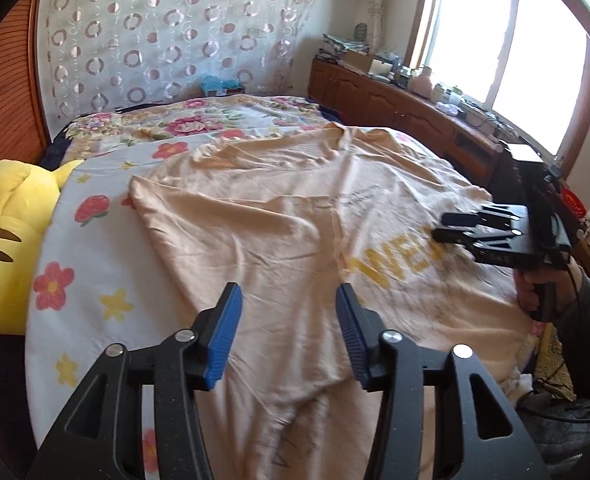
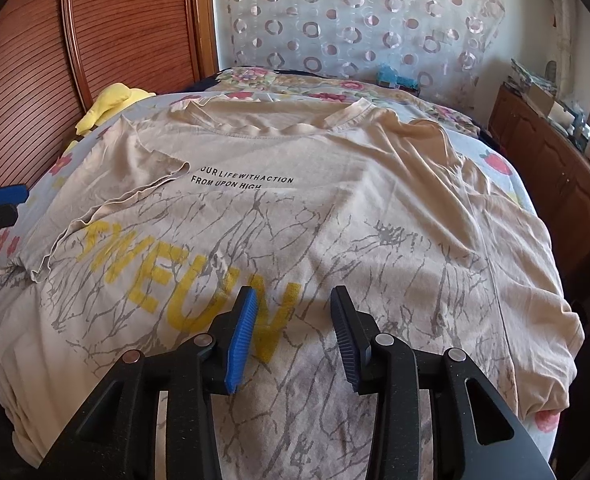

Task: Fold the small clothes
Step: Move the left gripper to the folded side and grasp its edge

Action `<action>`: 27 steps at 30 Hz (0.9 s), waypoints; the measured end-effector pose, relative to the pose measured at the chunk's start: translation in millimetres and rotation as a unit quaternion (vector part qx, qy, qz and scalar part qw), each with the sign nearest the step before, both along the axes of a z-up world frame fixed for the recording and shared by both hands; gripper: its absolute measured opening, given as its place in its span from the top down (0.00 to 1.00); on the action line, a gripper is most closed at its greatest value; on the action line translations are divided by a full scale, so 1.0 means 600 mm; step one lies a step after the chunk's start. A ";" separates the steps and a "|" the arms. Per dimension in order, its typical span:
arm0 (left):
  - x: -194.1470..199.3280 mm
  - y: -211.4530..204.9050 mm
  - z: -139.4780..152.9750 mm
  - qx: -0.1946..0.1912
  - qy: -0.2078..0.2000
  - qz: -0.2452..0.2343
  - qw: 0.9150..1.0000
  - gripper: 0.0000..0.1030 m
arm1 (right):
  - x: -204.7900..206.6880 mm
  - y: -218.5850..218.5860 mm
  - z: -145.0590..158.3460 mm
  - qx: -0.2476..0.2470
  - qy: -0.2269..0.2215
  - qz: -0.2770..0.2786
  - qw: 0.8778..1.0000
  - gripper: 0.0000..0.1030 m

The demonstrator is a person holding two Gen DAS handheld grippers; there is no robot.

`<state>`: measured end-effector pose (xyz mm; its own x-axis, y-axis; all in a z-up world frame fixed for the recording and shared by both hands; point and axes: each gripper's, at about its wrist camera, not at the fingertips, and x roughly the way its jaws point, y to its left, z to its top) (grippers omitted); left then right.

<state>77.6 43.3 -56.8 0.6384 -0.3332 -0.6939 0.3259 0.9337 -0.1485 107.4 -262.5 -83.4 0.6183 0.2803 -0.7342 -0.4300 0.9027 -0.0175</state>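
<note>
A beige T-shirt with yellow letters, black lines of text and a grey crack print lies spread face up on the bed. One sleeve is folded in over the chest. In the left wrist view the same T-shirt shows its plain folded side. My left gripper hovers over that folded cloth, open, with nothing between its blue pads; it also shows at the right wrist view's left edge as the left gripper. My right gripper stands open above the yellow letters, gripping nothing. A hand holds this right gripper over the shirt's far side.
A floral sheet covers the bed. A yellow plush toy lies at the bed's left edge beside a wooden headboard. A cluttered wooden cabinet runs under the window on the right. A patterned curtain hangs behind.
</note>
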 end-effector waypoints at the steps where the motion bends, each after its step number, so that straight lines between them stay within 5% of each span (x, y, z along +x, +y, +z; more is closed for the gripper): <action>1: 0.013 0.008 -0.003 0.006 0.001 0.008 1.000 0.38 | 0.000 0.000 0.000 0.000 0.000 0.000 1.000 0.61; 8: 0.128 0.074 -0.033 0.040 0.018 0.082 0.996 0.37 | -0.001 0.001 0.000 -0.002 -0.001 0.001 1.000 0.61; 14: 0.208 0.114 -0.058 0.021 0.043 0.118 0.992 0.39 | -0.001 0.001 -0.001 -0.002 -0.001 0.001 1.000 0.60; 20: 0.241 0.120 -0.074 -0.016 0.060 0.108 0.992 0.56 | -0.001 0.002 -0.001 -0.002 -0.001 0.001 1.000 0.60; 24: 0.250 0.113 -0.073 -0.011 0.059 0.094 0.994 0.95 | -0.001 0.002 -0.002 -0.002 -0.001 0.001 1.000 0.60; 27: 0.254 0.116 -0.059 0.013 0.038 0.101 0.994 0.96 | 0.001 0.000 -0.001 0.003 0.000 0.002 1.000 0.60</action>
